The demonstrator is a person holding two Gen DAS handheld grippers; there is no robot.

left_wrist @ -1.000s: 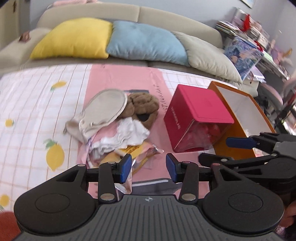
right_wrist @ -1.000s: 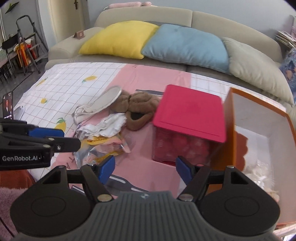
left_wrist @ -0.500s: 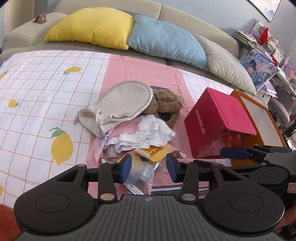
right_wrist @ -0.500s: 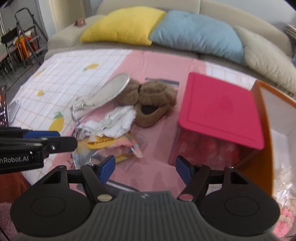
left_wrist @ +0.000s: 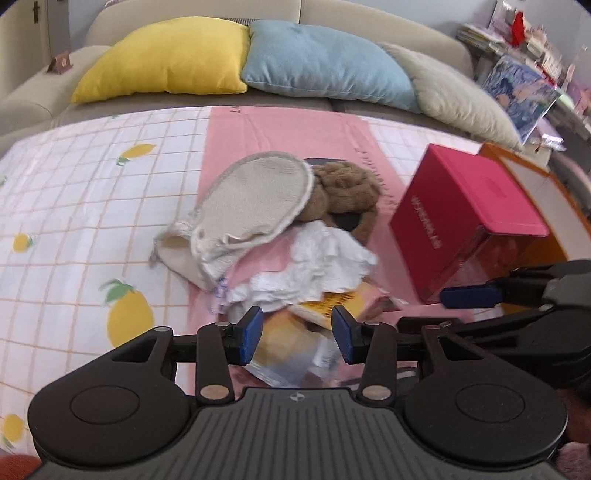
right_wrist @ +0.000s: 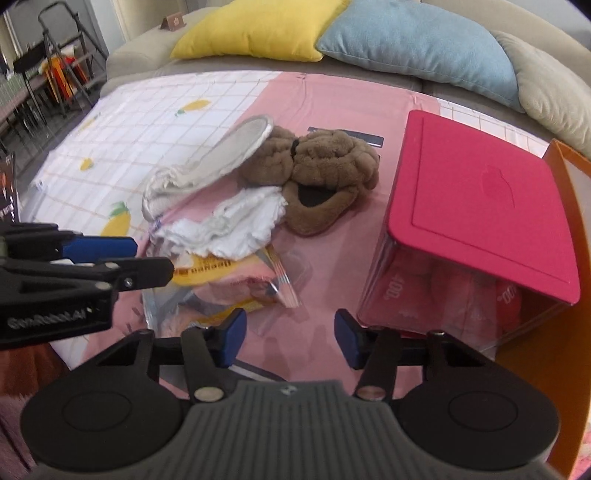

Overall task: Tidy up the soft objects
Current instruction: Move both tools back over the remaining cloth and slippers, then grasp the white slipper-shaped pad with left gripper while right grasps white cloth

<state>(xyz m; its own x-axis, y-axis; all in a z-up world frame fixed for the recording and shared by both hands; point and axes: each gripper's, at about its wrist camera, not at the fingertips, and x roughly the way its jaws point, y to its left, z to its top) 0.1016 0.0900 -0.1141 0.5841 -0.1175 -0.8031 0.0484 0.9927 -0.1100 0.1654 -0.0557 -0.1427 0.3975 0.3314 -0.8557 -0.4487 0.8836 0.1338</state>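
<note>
A heap of soft things lies on the pink strip of a worktop covered by a white checked cloth with lemon prints point(left_wrist: 74, 206). At the heap's far side a beige oval cloth mitt point(left_wrist: 255, 199) leans tilted over a pair of brown fuzzy slippers point(right_wrist: 325, 177); a crumpled white cloth point(right_wrist: 236, 225) lies in front of them, resting on a clear plastic packet with a yellow label point(right_wrist: 229, 284) at the near edge of the heap.

The left hand-held gripper point(left_wrist: 297, 334) hangs just above the near end of that packet, its blue pads spread with the packet showing between them; whether the pads touch it cannot be told. The right hand-held gripper point(right_wrist: 290, 338) is closing, pads still apart over bare pink cloth just right of the packet, with nothing between them.

Right of the heap stands a clear plastic box with a red lid point(right_wrist: 480, 206), closed, red things inside, and a strip of bare pink cloth between it and the slippers. An orange-walled open box point(right_wrist: 565, 177) stands against its far right side. The lemon cloth left of the heap lies bare out to the worktop's edge. Beyond the far edge a beige sofa point(left_wrist: 199, 7) carries yellow point(left_wrist: 166, 59), blue point(left_wrist: 325, 62) and grey-beige point(left_wrist: 461, 96) cushions.
</note>
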